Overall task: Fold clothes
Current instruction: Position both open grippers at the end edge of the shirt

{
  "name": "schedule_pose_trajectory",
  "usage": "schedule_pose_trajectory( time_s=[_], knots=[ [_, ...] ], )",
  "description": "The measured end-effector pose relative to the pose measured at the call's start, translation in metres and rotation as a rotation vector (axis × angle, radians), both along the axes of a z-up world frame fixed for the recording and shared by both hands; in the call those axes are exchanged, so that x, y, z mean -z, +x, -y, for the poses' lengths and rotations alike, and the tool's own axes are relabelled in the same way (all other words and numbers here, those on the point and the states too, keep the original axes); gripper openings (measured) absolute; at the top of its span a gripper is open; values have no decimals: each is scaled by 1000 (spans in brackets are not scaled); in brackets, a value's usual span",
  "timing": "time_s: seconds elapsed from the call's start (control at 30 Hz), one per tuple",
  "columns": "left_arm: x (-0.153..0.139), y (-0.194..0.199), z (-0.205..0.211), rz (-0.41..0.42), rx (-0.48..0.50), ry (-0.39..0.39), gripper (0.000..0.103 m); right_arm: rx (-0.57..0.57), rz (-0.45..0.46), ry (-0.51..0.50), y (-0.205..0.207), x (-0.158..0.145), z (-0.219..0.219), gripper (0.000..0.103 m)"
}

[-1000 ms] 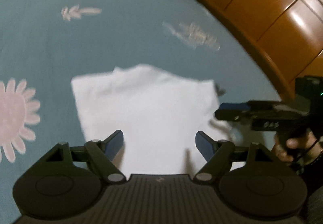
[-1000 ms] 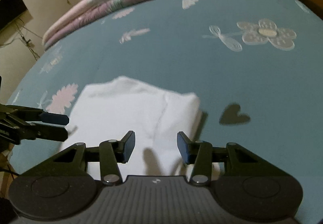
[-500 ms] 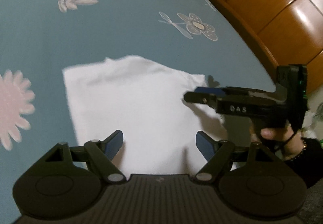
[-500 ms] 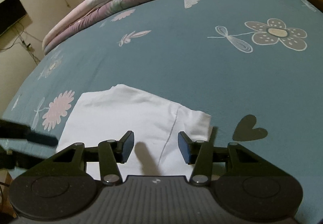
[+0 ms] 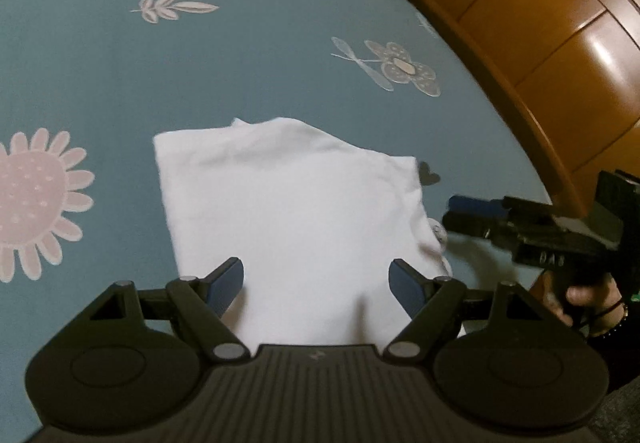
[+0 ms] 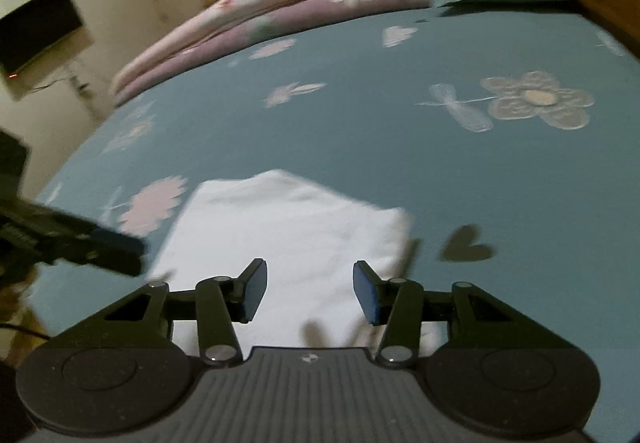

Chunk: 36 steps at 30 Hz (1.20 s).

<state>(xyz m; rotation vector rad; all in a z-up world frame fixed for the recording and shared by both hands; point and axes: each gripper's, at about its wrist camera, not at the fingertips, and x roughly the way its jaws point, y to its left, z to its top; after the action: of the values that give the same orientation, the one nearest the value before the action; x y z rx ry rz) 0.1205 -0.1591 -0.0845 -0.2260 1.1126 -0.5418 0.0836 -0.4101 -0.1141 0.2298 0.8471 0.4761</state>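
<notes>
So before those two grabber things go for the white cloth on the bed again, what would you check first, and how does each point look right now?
1. White garment lies flat in a folded rectangle on the bed sheet: ok.
2. Left gripper has open fingers with nothing between them: ok.
3. Right gripper has open fingers, empty: ok.
4. The two grippers are apart; the right one sits off the garment's right edge in the left view: ok.
5. Sheet around the garment holds no loose items: ok.
6. Garment's near edge is hidden behind the gripper bodies, so whether it lies neat: cannot tell.
</notes>
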Motion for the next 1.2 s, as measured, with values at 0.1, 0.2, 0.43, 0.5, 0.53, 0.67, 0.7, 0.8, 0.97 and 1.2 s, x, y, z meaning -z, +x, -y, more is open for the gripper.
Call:
schedule_pose_trajectory(
  time_s=[0.1,0.2,0.43,0.5,0.53,0.67,0.7,0.8,0.97,1.2],
  knots=[
    [22,-2,2,-55,21,-11,80,-22,-73,-7,-8,14,-10,42],
    [37,-3,3,-74,41,-11,80,41,-128,-86,-22,26,-10,38],
    [11,11,-11,36,118,-16,81,124,-49,-126,-47,-4,-25,37],
    [7,13,-15,57,144,-14,82,121,-64,-159,-49,1,-43,38],
    [7,12,-17,61,161,-2,82,128,-85,-191,-50,8,-51,38],
    [5,7,-32,93,218,58,82,199,-133,-244,-64,15,-66,37],
    [5,6,-36,104,227,69,82,197,-124,-236,-68,11,-72,38],
    [2,6,-52,127,227,73,83,158,-116,-215,-73,8,-101,46],
    [5,1,-68,123,227,46,83,66,-204,-181,-76,32,-153,48],
    [5,-1,-77,89,253,-26,83,203,-171,-164,-85,1,-139,55]
  ],
)
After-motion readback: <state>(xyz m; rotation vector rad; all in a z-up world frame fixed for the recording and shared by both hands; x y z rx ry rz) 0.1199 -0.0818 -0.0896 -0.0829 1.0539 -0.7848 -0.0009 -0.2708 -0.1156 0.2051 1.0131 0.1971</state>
